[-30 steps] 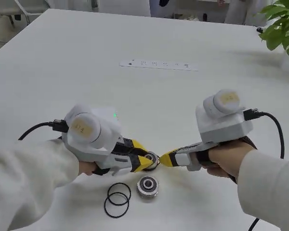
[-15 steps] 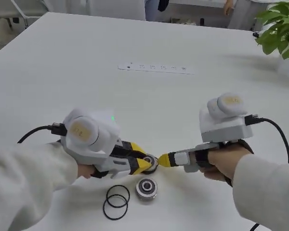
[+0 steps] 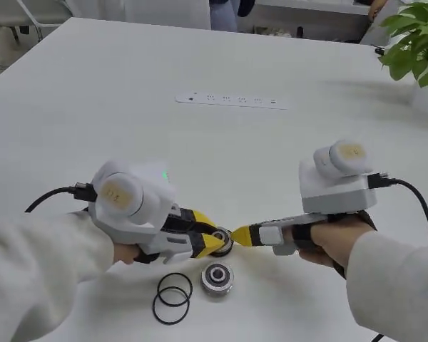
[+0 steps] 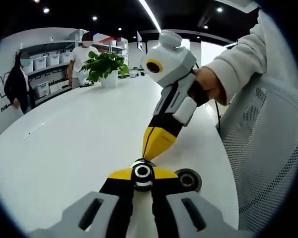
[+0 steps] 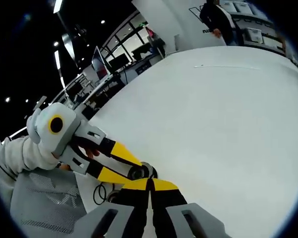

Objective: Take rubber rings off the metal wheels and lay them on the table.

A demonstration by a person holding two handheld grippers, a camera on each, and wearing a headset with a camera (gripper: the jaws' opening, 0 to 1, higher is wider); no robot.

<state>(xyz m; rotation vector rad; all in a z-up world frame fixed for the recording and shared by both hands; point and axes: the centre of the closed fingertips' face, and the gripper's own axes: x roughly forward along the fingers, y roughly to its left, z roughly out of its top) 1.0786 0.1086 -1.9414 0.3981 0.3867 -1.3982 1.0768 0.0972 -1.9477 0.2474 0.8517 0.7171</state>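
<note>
The left gripper pinches a metal wheel. The right gripper, jaws pressed together, touches the wheel's right rim. Just nearer lie a second wheel and, to its left, two rubber rings. Farther off, open white table reaches a power strip.

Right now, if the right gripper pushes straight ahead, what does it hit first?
The metal wheel clamped in the left gripper. The tip of the right gripper looks at or nearly touching it.
</note>
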